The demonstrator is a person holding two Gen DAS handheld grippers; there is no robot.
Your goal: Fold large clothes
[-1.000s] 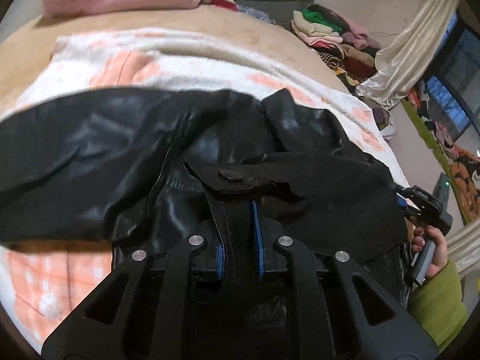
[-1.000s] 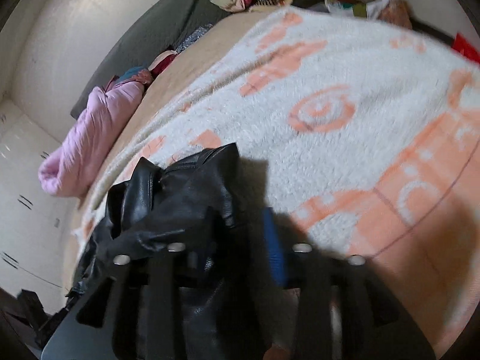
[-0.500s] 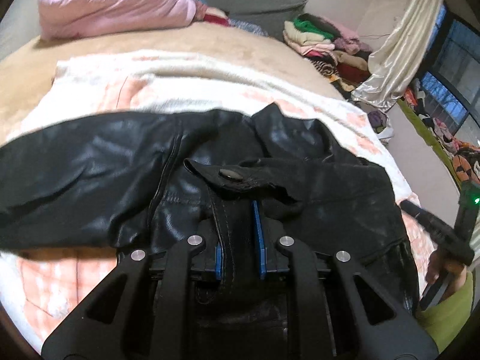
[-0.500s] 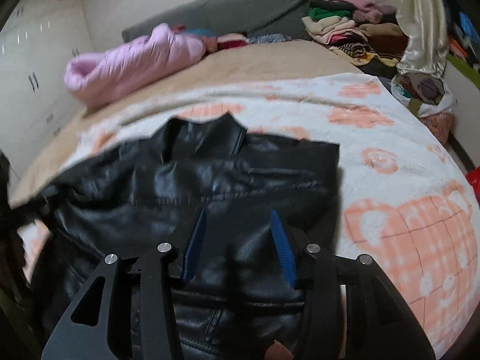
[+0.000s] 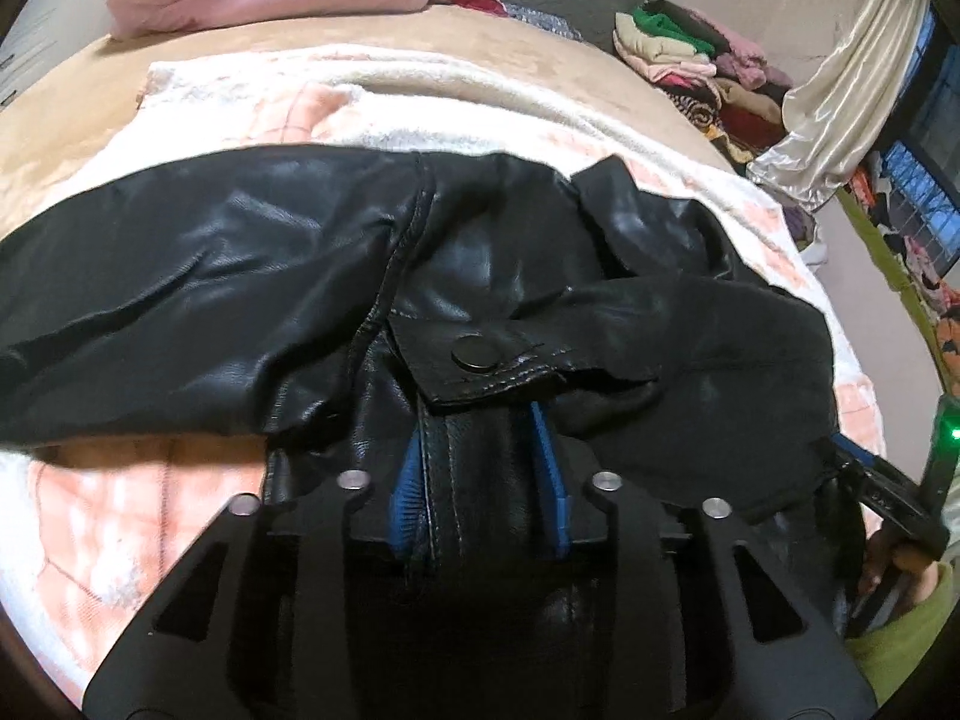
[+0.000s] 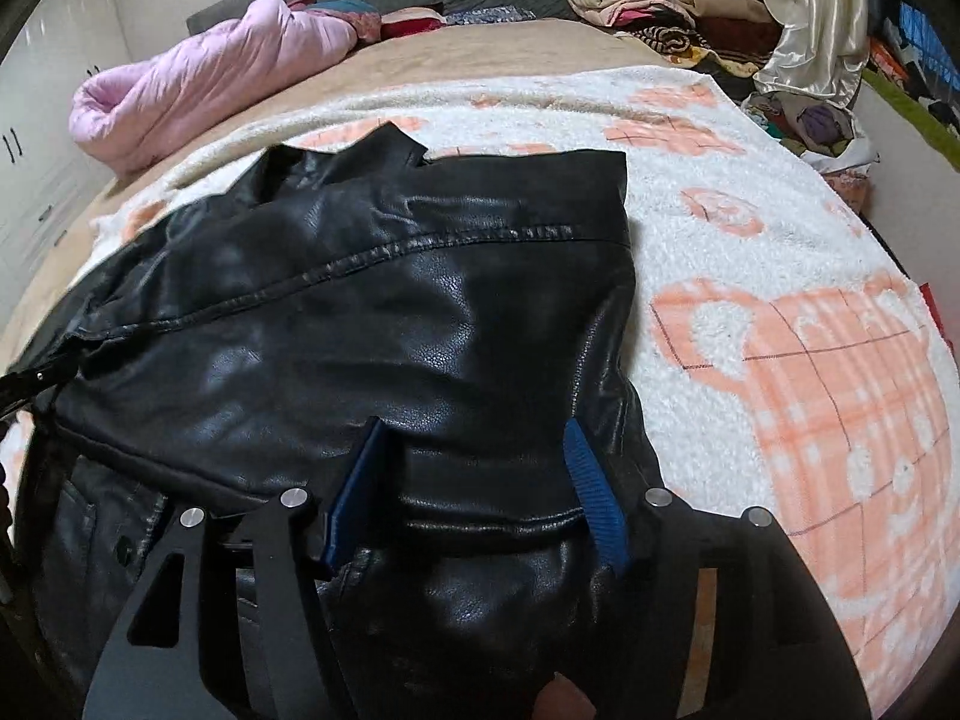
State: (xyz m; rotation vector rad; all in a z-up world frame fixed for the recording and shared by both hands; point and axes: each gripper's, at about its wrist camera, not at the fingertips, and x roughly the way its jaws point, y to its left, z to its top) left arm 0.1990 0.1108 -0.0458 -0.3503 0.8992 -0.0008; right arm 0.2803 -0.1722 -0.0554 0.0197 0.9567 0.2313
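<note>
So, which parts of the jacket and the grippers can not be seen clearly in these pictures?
- Left wrist view: black leather jacket hem and left gripper fingertips, hidden by a folded strap.
- Left wrist view: right gripper, cut off at the edge.
- Right wrist view: the sleeve, hidden under the fold.

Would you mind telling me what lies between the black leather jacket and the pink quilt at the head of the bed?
In the right wrist view, only white-and-orange blanket and tan bedsheet separate jacket from quilt.
</note>
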